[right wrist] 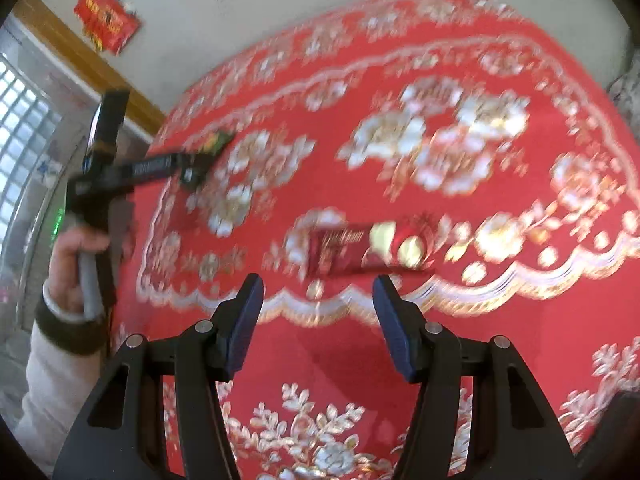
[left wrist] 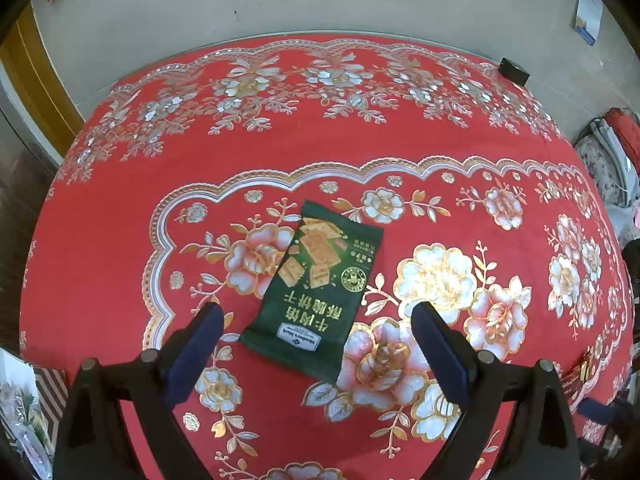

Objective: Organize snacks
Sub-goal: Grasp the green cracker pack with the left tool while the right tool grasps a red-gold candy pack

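On my left wrist view, the left gripper (left wrist: 316, 316) hangs above the table with its jaws spread wide and nothing between them; the fingers (left wrist: 198, 344) are black plastic faced with dark blue pads. Ahead, in the gap between them, a green biscuit packet (left wrist: 320, 288) lies flat on the red tablecloth (left wrist: 100, 264), a glossy rectangular foil pouch with crimped ends, printed with cracker squares, tilted slightly. The cloth is smooth, patterned with silver and gold flowers and a scalloped border. A small black box (left wrist: 513, 70) sits at the far right table edge by the wall.

My right wrist view is motion-blurred. At its left I see what the other view cannot: the person's hand (right wrist: 76, 264) gripping the left tool's handle. The right gripper (right wrist: 318, 294) has its jaws spread, holding nothing. Just beyond them a red snack packet (right wrist: 360, 250) lies flat on the cloth; its print is unreadable. A red paper notice (right wrist: 106, 16) hangs on the wall.
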The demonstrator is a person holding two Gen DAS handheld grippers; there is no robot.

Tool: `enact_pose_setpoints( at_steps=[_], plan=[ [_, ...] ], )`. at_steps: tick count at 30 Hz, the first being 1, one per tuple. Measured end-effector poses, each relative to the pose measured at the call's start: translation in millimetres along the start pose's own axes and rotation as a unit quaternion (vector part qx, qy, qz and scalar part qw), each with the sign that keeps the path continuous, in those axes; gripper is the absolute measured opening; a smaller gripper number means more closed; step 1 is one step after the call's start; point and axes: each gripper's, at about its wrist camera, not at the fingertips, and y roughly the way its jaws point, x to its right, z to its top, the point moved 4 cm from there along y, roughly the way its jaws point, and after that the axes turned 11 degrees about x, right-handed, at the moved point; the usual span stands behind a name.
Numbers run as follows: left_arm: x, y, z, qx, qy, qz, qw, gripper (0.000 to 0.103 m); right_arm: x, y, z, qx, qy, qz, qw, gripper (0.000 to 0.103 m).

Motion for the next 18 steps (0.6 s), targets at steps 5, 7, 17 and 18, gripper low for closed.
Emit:
enact_pose_setpoints(
  at_steps=[5,7,17,18],
  plan=[
    [-3.7,2.6,-0.8,-0.003,-0.001,0.004,1.0000,0.096,5.0,18.1,7.5,-0.003,0.004,-0.029,1.000,0.058],
    [-4.3,4.3,-0.9,-0.004,0.001,0.006,1.0000,0.096,4.7,27.4,19.4,0.003,-0.003,-0.045,0.999,0.058],
    [4.1,18.1,1.3,-0.009,0.022,0.020,0.9995,0.096,-19.2,63.6,43.4,0.019,-0.081,-0.113,0.990,0.058],
    [5.5,19.0,0.9,-0.007,0.027,0.022,0.9994,0.095,-21.6,64.9,43.4,0.023,-0.092,-0.114,0.989,0.057]
  ],
)
